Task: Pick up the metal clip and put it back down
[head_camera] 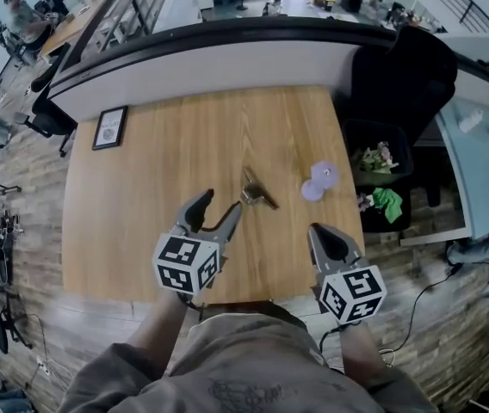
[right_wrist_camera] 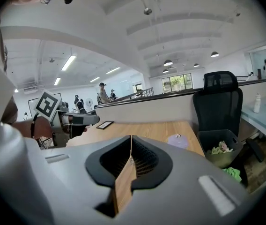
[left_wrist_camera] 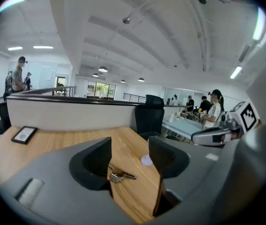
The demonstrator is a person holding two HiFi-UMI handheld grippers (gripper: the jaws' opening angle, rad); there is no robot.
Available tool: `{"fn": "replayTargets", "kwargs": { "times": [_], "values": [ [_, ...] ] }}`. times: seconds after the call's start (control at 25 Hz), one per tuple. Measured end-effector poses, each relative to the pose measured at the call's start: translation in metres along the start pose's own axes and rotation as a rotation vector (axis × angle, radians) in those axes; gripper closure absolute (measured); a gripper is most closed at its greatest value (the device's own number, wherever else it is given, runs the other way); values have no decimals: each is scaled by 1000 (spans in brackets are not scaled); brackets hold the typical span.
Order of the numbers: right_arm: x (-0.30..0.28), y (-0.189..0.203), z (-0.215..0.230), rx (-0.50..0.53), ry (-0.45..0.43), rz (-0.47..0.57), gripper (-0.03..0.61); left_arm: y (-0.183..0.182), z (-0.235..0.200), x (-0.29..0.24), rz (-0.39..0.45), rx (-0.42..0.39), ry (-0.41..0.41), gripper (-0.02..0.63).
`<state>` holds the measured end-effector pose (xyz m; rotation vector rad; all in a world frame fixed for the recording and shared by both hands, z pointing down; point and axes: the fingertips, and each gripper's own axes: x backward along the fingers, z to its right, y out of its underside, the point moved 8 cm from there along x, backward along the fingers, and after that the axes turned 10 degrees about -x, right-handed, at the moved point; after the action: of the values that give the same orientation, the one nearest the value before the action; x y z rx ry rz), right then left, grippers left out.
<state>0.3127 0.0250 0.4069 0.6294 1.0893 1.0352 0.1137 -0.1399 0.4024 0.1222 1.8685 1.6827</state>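
Head view puts the small silvery metal clip (head_camera: 257, 194) flat on the pale wooden table (head_camera: 141, 222), just ahead of my left gripper (head_camera: 219, 205), whose jaws stand wide with nothing between them. I should go in low, straddle the clip's body squarely, then close. My right gripper (head_camera: 320, 233) is pinched together, empty. Past the table's edge, a black bin (head_camera: 349, 144) holds crumpled scraps.

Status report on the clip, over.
Left gripper open, empty, just short of the metal clip. Right gripper shut, empty. Clip lying on table, untouched. Purple disc to its right, not in the way.
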Motion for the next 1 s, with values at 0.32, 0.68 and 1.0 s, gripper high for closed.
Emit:
{"fn": "replayTargets", "kwargs": {
  "times": [0.32, 0.68, 1.0],
  "values": [
    [-43, 24, 14, -50, -11, -101, 563, 52, -18, -57, -94, 359, 89, 368],
    [-78, 49, 35, -84, 6, -191, 563, 134, -41, -127, -255, 585, 108, 365],
    [-99, 71, 52, -150, -1, -262, 563, 179, -52, -166, -281, 905, 130, 383]
  ]
}}
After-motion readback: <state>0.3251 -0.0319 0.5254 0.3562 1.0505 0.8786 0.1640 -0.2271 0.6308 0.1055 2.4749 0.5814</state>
